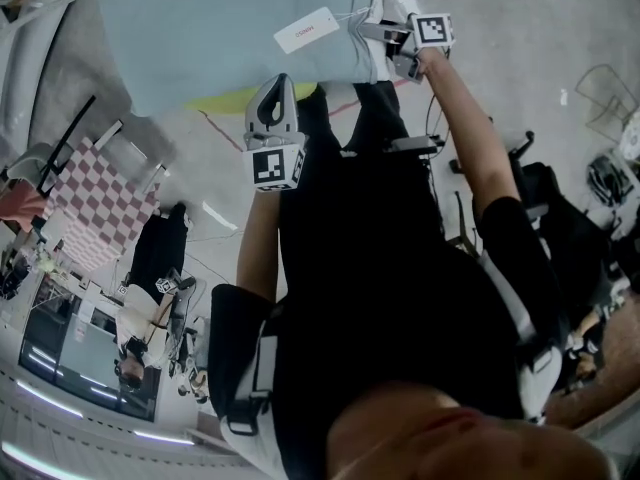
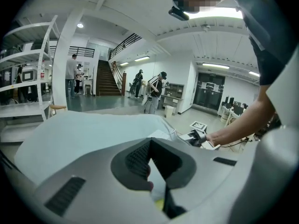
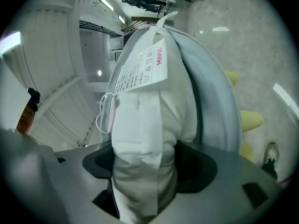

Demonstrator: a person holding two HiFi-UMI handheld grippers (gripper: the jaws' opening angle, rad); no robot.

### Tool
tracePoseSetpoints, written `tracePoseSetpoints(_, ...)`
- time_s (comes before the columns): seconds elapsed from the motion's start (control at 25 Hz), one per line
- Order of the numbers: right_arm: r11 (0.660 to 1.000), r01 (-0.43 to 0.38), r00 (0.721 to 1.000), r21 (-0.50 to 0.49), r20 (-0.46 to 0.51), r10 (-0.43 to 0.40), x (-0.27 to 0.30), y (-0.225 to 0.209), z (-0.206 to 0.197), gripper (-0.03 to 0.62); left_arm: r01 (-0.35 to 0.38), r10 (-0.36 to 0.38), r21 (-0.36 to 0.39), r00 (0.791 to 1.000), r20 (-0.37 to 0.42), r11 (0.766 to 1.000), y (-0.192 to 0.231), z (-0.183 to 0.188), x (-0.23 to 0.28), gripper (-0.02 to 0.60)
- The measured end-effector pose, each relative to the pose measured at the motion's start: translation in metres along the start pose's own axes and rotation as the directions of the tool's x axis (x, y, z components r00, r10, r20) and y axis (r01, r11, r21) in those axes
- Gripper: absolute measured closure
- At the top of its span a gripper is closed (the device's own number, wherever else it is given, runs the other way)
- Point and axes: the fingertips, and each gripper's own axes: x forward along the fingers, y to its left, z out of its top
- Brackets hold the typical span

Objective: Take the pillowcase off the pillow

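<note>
So the pillowcase (image 1: 220,38) is the light blue one, and it covers most of the pillow (image 3: 145,139), with the whole thing held up in the air out in front of the person. The left gripper (image 1: 277,93) is clamped down on the pillowcase's lower edge. The right gripper (image 1: 385,48) has its jaws wide, squeezing the pillow's bare white end. One white tag (image 3: 142,69) hangs off that end on a string. Under all that is grey concrete floor (image 1: 480,8) with a couple of yellow shapes (image 3: 250,120), can't tell what they are. The room's a big white hall with a staircase (image 2: 105,80), shelving (image 2: 28,69) and at least four people in the back. There's also a pink checkered panel (image 1: 95,208). The person's black top blocks most of the head view. Count: one pillow, one case, two grippers.
</note>
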Motion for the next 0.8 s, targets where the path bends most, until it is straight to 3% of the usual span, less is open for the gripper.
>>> tracePoseSetpoints(0.16,1.000,0.024,1.000,0.012,0.012,-0.024,-0.009,0.005,-0.003,0.327,-0.167,0.167,0.012,0.986,-0.021,0.986,0.032,-0.025,-0.010,0.588)
tracePoseSetpoints(0.32,0.998,0.055,0.997,0.036,0.054,-0.057,-0.020,0.003,-0.005,0.352,-0.338,0.336,-0.004,0.937,-0.097,0.941,0.074,-0.055,-0.025,0.588)
tracePoseSetpoints(0.36,0.998,0.055,0.997,0.032,0.061,-0.057,-0.019,0.006,-0.004,0.353,-0.353,0.348,-0.022,0.930,-0.118,0.935,0.085,-0.062,-0.028,0.452)
tracePoseSetpoints(0.4,0.998,0.053,0.996,0.031,0.066,-0.055,-0.018,0.009,-0.003,0.355,-0.368,0.359,-0.044,0.923,-0.139,0.929,0.096,-0.070,-0.032,0.411)
tracePoseSetpoints(0.64,0.997,0.074,0.996,0.018,0.057,-0.075,-0.013,0.019,-0.002,0.376,-0.476,0.428,-0.127,0.857,-0.287,0.870,0.160,-0.127,-0.054,0.392)
tracePoseSetpoints(0.8,0.997,0.076,0.996,0.033,0.046,-0.077,-0.012,0.030,-0.002,0.396,-0.491,0.417,-0.164,0.842,-0.341,0.856,0.183,-0.153,-0.058,0.391)
